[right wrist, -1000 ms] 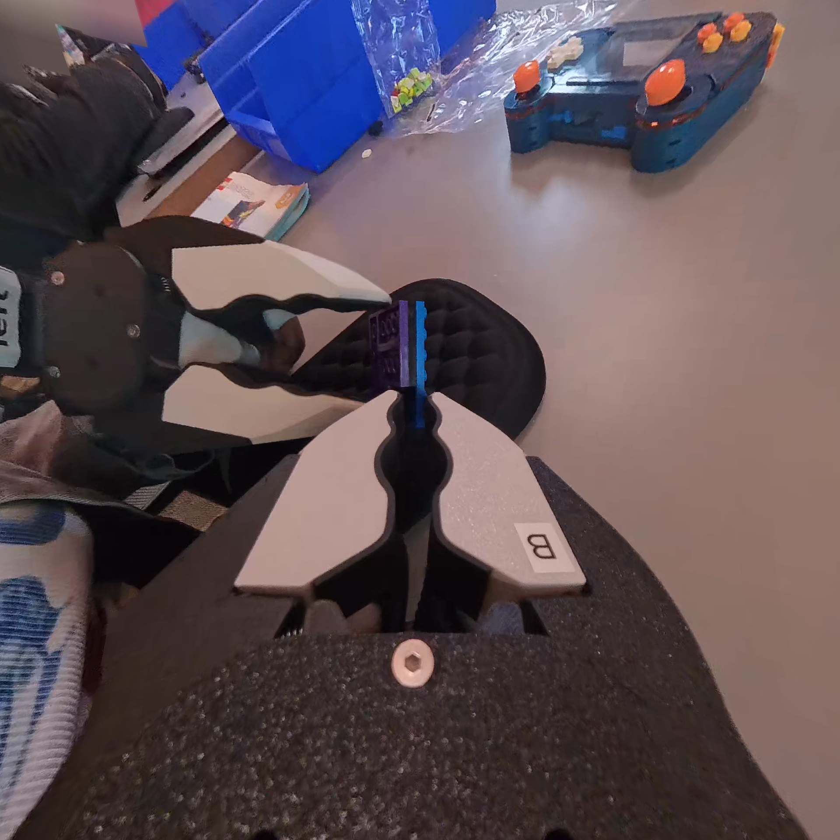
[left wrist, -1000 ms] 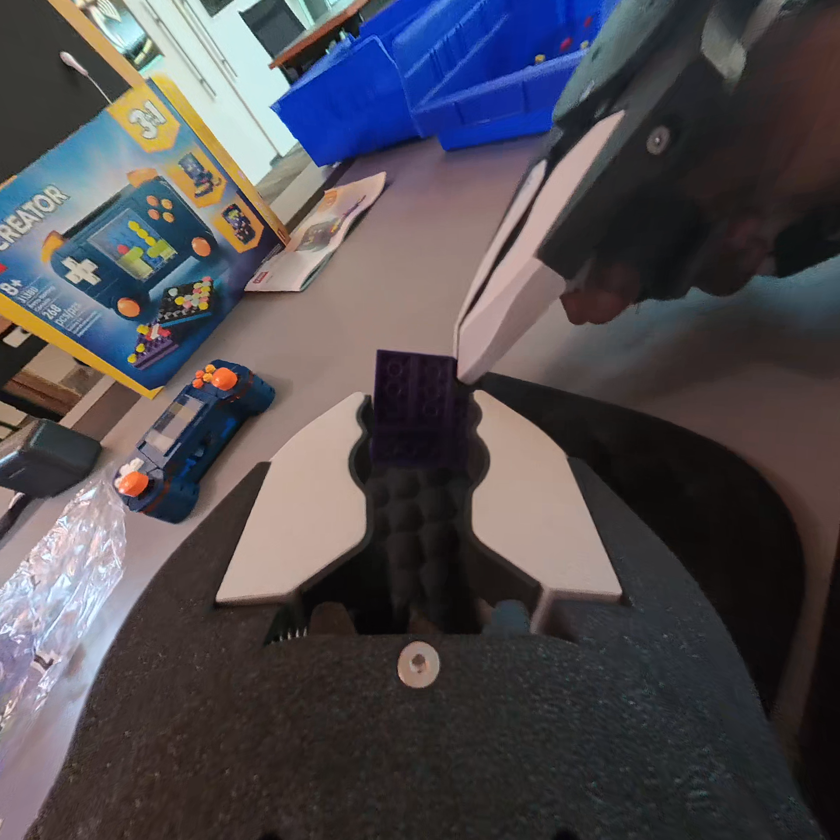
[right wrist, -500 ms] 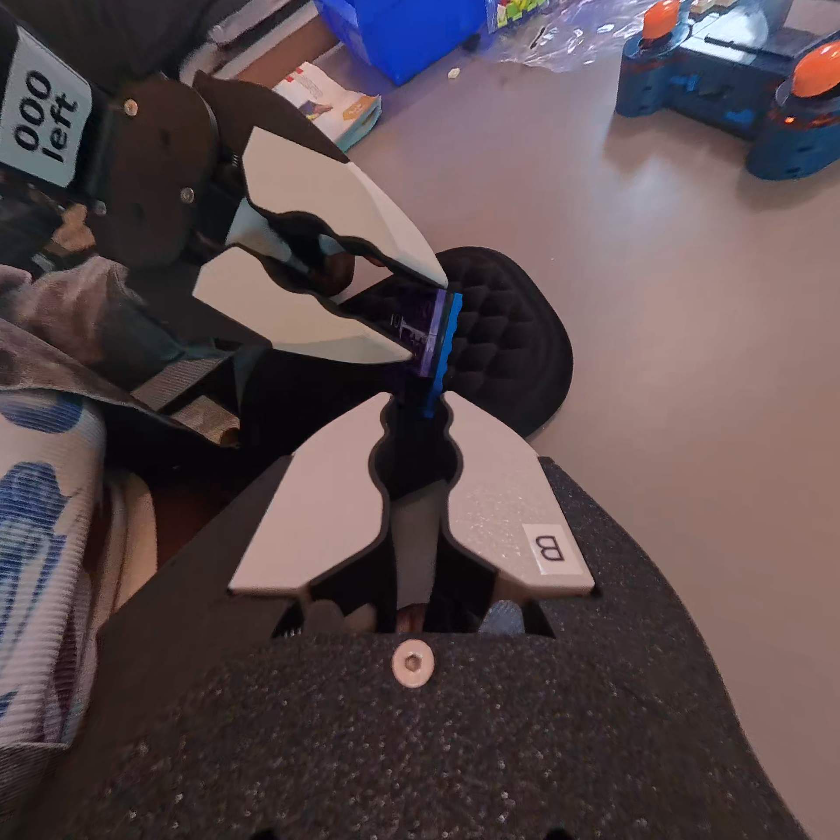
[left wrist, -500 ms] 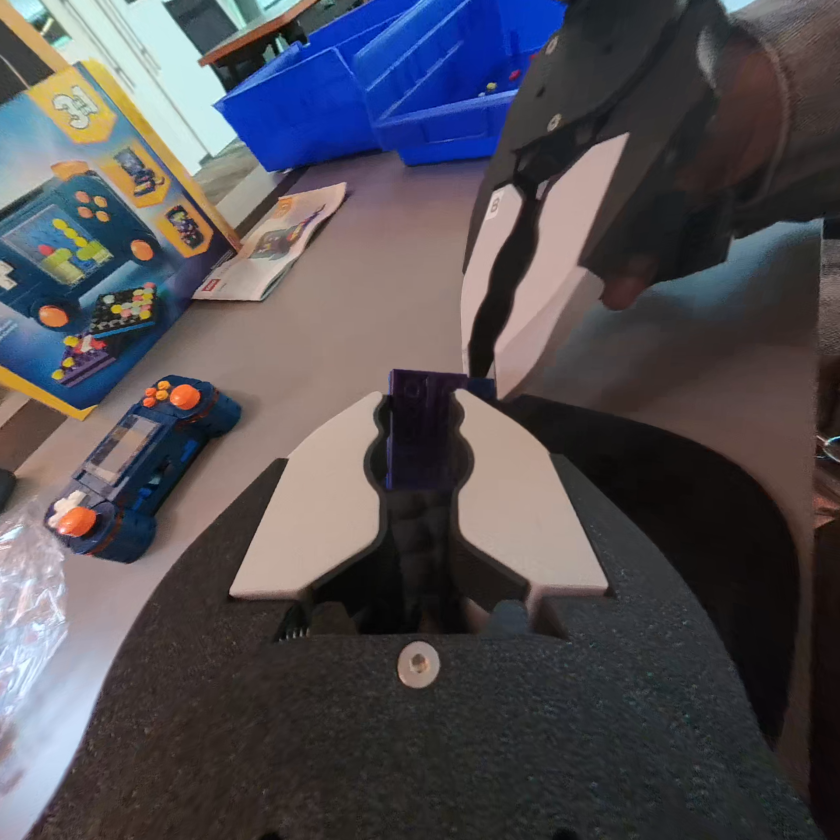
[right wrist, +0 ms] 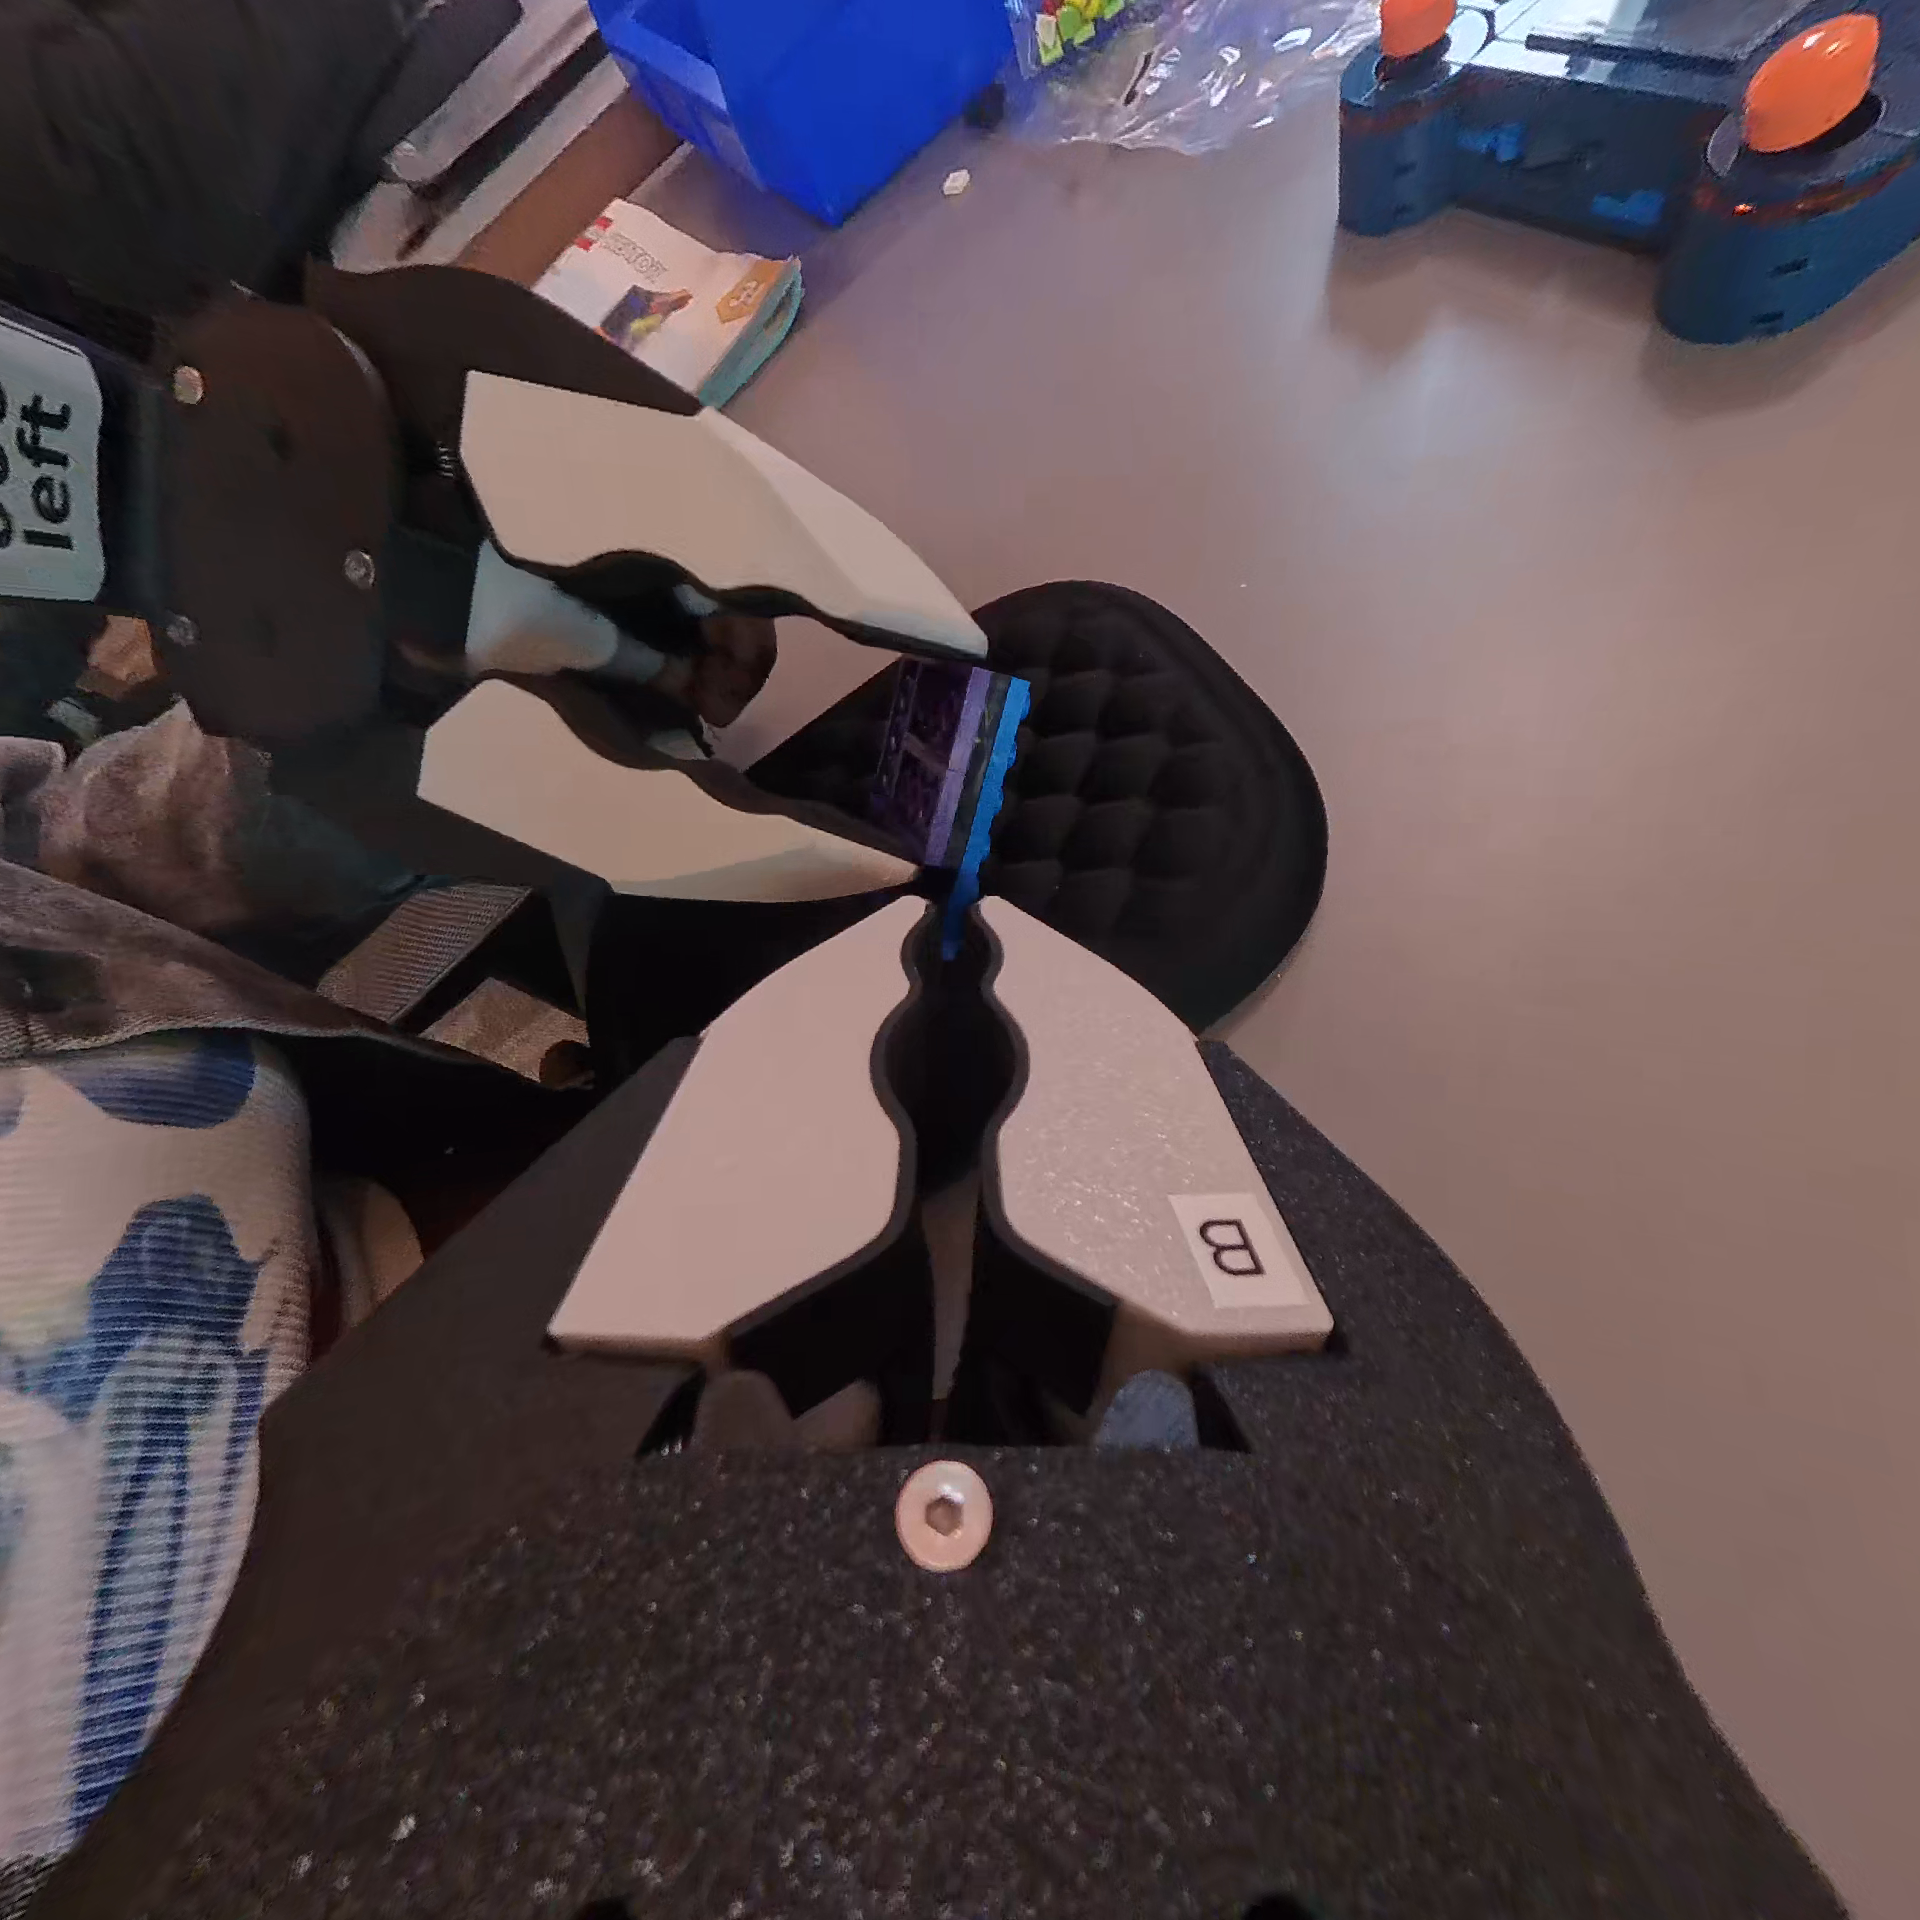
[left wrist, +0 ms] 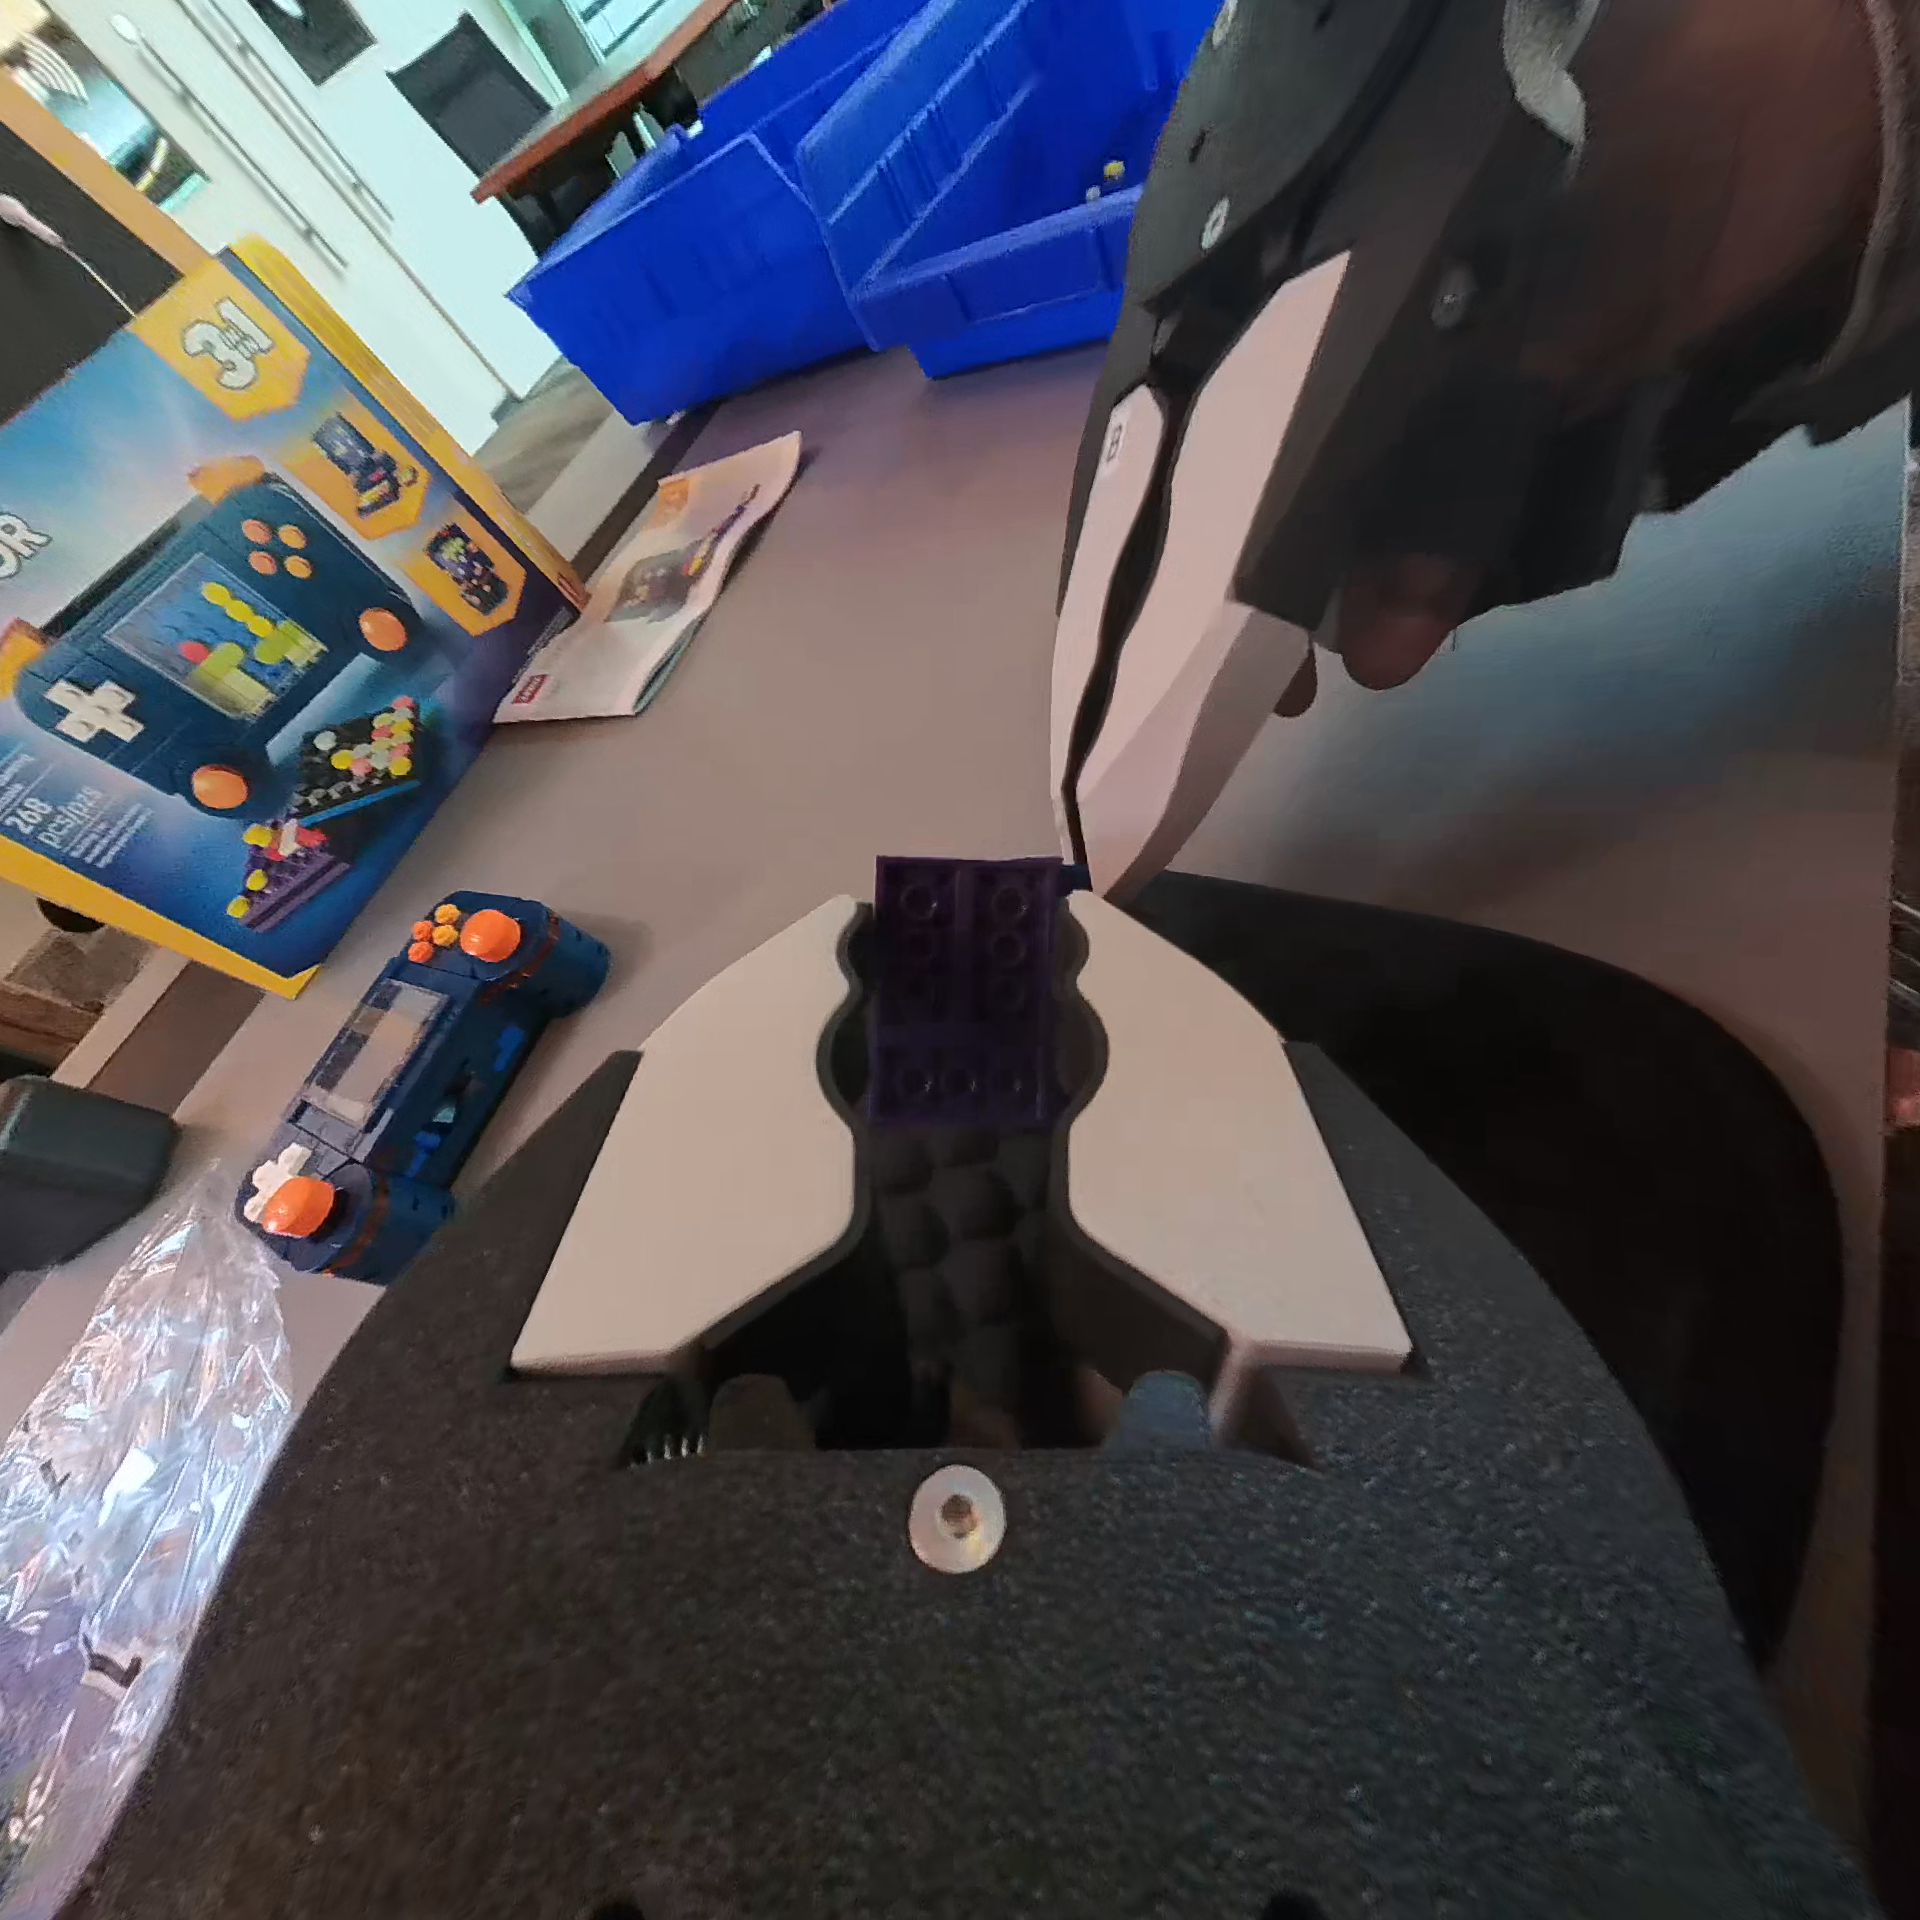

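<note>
- My left gripper [left wrist: 964, 914] is clamped on a dark purple plate [left wrist: 964, 997], its two white fingers pressing the plate's long edges.
- In my left wrist view the plate's long axis runs straight out along the fingers, away from the camera, and its hollow underside faces up at me.
- From my right wrist view I see the purple plate [right wrist: 930, 764] edge-on between the left fingers, with a thin blue plate [right wrist: 992, 790] lying flat against its far face and sticking out past it.
- My right gripper [right wrist: 954, 914] pinches the near end of that blue plate at its fingertips; the blue plate's long axis points away from me and a little right.
- The stack hangs above a black quilted pad [right wrist: 1153, 790] on the grey table [right wrist: 1455, 727].
- A blue brick-built game console [left wrist: 405, 1081] lies on the table to the left, near a clear plastic bag [left wrist: 125, 1455].
</note>
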A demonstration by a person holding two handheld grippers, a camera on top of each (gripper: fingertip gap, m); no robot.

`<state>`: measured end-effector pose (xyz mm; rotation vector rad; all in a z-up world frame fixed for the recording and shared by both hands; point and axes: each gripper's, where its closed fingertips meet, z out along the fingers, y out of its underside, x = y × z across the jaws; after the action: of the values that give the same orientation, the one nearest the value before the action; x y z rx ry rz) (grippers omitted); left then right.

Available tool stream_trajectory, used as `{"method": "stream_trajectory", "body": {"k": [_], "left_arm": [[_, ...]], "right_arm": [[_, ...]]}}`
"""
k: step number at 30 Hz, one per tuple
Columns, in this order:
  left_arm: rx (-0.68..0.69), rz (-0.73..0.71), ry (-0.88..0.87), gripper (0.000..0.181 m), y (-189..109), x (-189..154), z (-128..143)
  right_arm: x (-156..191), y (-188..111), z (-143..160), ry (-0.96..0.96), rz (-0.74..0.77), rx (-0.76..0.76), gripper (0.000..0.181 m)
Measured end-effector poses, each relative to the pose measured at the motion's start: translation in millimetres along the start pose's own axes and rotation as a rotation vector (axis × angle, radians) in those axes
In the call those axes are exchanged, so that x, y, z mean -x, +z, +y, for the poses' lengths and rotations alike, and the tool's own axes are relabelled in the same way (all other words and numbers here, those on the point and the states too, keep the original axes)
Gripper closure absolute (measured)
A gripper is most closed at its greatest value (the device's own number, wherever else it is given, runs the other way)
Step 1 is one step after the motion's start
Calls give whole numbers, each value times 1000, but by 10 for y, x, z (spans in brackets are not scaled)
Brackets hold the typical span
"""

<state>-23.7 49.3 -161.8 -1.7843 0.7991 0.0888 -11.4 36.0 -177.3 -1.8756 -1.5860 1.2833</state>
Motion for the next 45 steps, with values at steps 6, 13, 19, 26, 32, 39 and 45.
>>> {"method": "stream_trajectory", "body": {"k": [6, 13, 19, 26, 32, 39, 45], "left_arm": [[-11, 68, -6, 149, -27, -20, 6], [-80, 48, -18, 149, 29, -16, 104], [-136, 56, 30, 150, -5, -8, 76], [-96, 63, 149, 150, 18, -73, 148], [-125, 59, 261, 181, 23, -235, 93], [-98, 11, -31, 136, -115, 226, 241], [-18, 46, -57, 116, -165, 169, 315]], "right_arm": [[30, 7, -6, -125, 60, 54, 177], [-54, 87, 48, -66, 16, 22, 177], [-35, 116, -25, 54, -114, -127, 176], [-105, 204, 113, -18, -8, -31, 176], [-171, 287, 158, -71, 60, 34, 181], [-121, 227, 97, 11, -21, -27, 181], [-82, 127, 63, 52, -82, -83, 177]]}}
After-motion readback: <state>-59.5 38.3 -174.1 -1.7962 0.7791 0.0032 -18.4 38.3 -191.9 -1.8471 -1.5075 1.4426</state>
